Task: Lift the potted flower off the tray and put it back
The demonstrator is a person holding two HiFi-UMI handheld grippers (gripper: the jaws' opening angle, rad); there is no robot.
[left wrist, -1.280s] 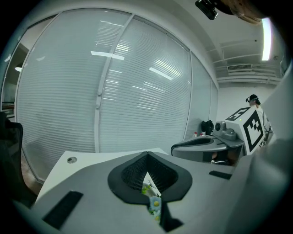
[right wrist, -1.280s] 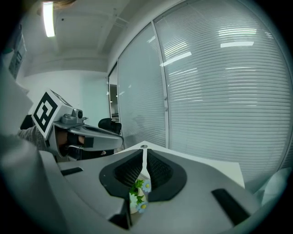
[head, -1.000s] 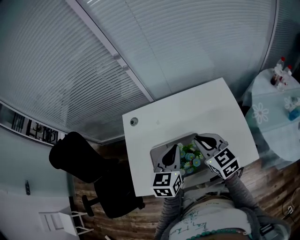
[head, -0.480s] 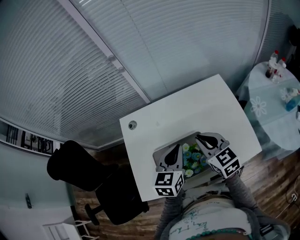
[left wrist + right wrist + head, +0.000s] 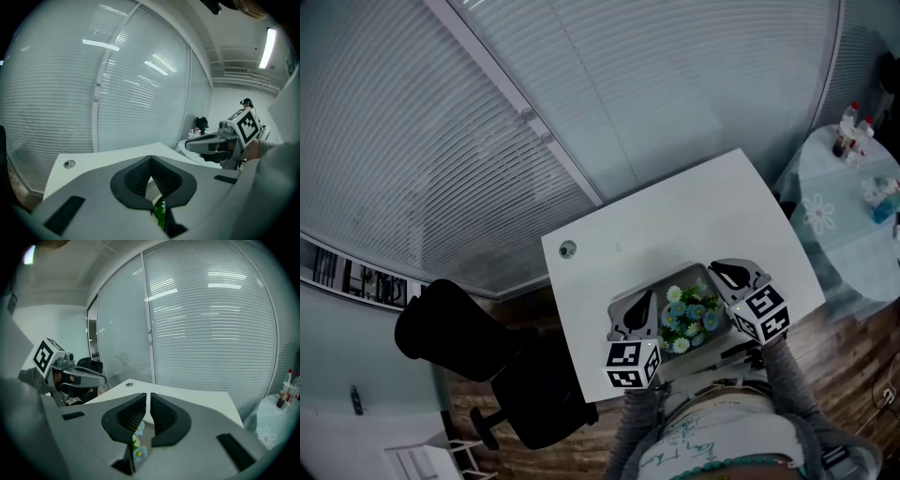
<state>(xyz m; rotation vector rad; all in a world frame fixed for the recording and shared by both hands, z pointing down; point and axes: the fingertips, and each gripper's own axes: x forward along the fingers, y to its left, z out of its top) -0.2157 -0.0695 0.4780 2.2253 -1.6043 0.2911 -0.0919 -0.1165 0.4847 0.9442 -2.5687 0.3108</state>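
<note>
The potted flower (image 5: 689, 317), with small white and blue blooms over green leaves, stands in a grey tray (image 5: 675, 281) at the near edge of the white table (image 5: 675, 220). My left gripper (image 5: 647, 300) hangs just left of the blooms, and my right gripper (image 5: 722, 273) just right of them. Both are shut with nothing between the pads. In the left gripper view the left gripper (image 5: 151, 174) has its jaws together, with a green leaf (image 5: 159, 213) below. In the right gripper view the right gripper (image 5: 148, 404) leaves a thin slit, with blooms (image 5: 139, 428) beneath.
A black office chair (image 5: 459, 328) stands left of the table. A round cloth-covered table (image 5: 853, 206) with bottles is at the right. Blinds over a glass wall (image 5: 628, 94) lie beyond the table's far edge. A round cable grommet (image 5: 567, 248) sits near the table's far-left corner.
My right gripper has shifted right, away from the blooms, so more of the flower shows between the grippers. My left gripper has dropped slightly. Both stay shut.
</note>
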